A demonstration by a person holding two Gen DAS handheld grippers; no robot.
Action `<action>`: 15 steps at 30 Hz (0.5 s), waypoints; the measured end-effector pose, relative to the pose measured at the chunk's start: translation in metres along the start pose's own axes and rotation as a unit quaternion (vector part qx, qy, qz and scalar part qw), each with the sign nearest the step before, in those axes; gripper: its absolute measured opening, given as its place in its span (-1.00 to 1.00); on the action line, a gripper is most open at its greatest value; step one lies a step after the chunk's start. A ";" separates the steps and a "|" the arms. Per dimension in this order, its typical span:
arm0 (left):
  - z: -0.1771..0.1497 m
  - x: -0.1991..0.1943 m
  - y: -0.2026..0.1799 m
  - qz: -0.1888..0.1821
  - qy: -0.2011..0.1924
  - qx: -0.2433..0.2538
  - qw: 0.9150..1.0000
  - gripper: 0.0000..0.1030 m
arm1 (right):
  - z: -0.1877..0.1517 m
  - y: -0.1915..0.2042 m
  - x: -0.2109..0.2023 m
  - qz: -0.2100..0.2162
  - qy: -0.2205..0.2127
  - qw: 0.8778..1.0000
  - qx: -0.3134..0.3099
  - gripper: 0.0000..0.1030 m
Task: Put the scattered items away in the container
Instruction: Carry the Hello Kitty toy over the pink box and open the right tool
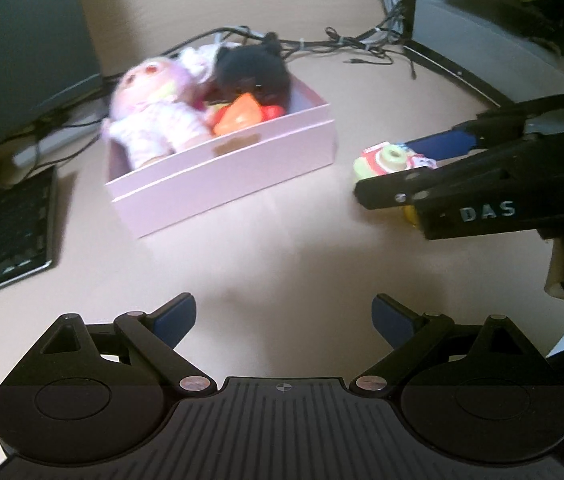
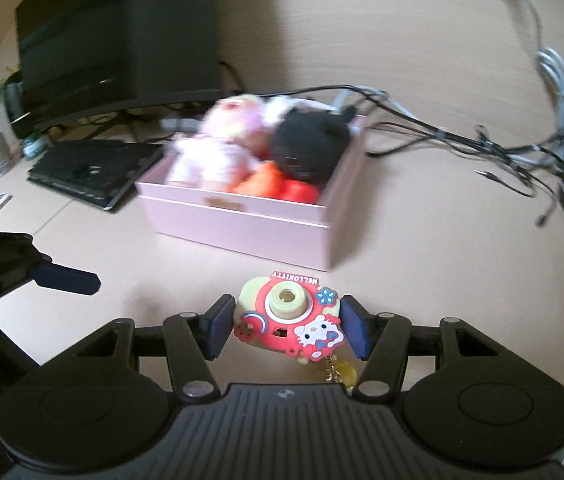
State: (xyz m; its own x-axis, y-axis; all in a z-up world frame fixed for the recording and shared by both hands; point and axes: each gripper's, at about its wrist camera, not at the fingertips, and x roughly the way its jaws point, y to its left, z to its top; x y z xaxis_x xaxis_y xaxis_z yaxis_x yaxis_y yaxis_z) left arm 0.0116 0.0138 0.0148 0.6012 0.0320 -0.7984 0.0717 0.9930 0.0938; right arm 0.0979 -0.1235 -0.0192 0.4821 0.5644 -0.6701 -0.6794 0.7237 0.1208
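Blur is seen over the pink box point(image 2: 241, 224), so the toys inside are hard to make out: one pale doll point(image 2: 217, 148), one black plush point(image 2: 306, 144) and some orange and red pieces, whose number cannot be told. One toy camera point(image 2: 290, 320) is clamped between the two blue pads of the right gripper point(image 2: 288, 326), just before the box; its yellow charm is partly hidden. The left gripper point(image 1: 284, 320) is held wide with nothing inside.

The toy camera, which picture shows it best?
The right wrist view: the toy camera sits close, front-on, clamped by the right gripper. In the left wrist view it is small and partly hidden behind that gripper.
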 end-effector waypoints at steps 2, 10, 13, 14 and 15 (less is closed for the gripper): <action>-0.007 -0.008 0.008 0.003 -0.006 -0.002 1.000 0.90 | 0.002 0.014 0.002 0.004 -0.002 1.000 -0.006 0.12; -0.033 -0.031 0.036 0.023 -0.021 -0.011 0.999 0.91 | 0.009 0.065 -0.002 0.016 -0.026 0.999 -0.025 0.12; -0.038 -0.037 0.043 0.027 -0.029 -0.011 0.999 0.91 | 0.012 0.077 -0.002 0.018 -0.029 0.999 -0.025 0.12; -0.040 -0.039 0.045 0.029 -0.031 -0.011 0.999 0.91 | 0.013 0.080 -0.002 0.020 -0.030 0.999 -0.023 0.12; -0.040 -0.040 0.047 0.029 -0.034 -0.010 0.999 0.91 | 0.015 0.082 -0.004 0.023 -0.032 0.999 -0.021 0.12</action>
State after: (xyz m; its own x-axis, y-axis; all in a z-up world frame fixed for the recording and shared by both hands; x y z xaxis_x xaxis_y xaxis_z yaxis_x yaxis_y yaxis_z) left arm -0.0411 0.0635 0.0271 0.6563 0.0829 -0.7499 0.0197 0.9917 0.1269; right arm 0.0486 -0.0605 0.0038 0.4831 0.6217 -0.6165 -0.7232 0.6803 0.1194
